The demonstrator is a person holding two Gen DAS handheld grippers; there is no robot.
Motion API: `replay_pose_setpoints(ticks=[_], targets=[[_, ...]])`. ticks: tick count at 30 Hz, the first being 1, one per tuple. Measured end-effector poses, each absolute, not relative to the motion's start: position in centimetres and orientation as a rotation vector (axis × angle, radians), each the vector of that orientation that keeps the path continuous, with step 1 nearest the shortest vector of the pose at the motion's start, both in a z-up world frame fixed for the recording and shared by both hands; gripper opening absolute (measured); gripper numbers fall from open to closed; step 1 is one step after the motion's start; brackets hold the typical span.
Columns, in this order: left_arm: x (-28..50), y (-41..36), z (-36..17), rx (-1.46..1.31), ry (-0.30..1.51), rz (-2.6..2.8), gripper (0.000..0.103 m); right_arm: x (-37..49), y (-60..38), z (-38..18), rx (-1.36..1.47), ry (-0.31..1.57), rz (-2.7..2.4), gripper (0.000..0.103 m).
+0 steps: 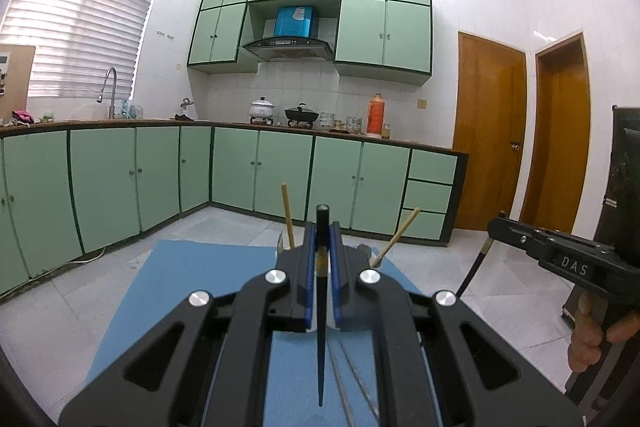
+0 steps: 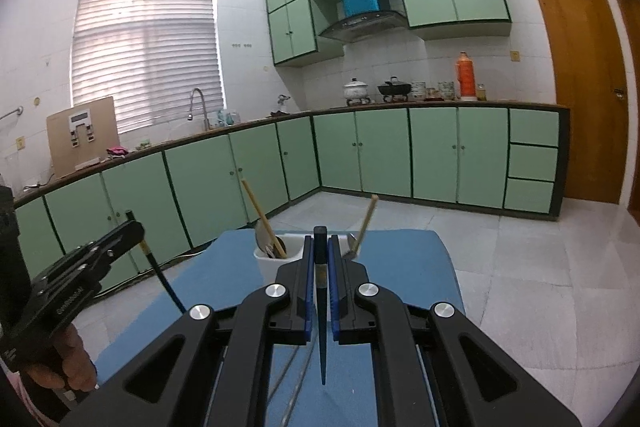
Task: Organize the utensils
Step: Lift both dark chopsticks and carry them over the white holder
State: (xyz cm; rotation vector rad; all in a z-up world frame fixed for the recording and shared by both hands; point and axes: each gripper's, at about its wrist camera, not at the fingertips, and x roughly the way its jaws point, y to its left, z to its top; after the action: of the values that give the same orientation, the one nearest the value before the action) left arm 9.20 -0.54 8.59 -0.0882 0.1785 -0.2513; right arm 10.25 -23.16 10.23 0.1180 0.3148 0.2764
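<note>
My left gripper (image 1: 321, 227) is shut on a black chopstick (image 1: 321, 339) that runs back toward the camera. My right gripper (image 2: 321, 245) is shut on a second black chopstick (image 2: 322, 339). Each gripper also shows in the other's view, the right gripper (image 1: 494, 227) holding its chopstick tip down, the left gripper (image 2: 134, 225) likewise. A white utensil holder (image 2: 276, 259) stands on the blue mat (image 2: 224, 275) just ahead, with wooden-handled utensils (image 2: 260, 215) in it. In the left wrist view the holder is mostly hidden behind my fingers; two wooden handles (image 1: 288, 215) stick up.
The blue mat (image 1: 192, 279) covers a table above a white tiled floor (image 2: 520, 267). Green kitchen cabinets (image 1: 120, 179) line the far walls. Wooden doors (image 1: 488, 131) are at the right. A dark object (image 1: 624, 187) stands at the far right.
</note>
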Motion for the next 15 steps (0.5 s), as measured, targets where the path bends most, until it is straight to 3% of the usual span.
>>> replay_pose_setpoints(ticks=[15], targets=[[13.2,-2.7,16.4,-0.096,0.031,-0.296,0.006,13.4,-22.1,19.0,0.089,0.184,0.326,0.007]])
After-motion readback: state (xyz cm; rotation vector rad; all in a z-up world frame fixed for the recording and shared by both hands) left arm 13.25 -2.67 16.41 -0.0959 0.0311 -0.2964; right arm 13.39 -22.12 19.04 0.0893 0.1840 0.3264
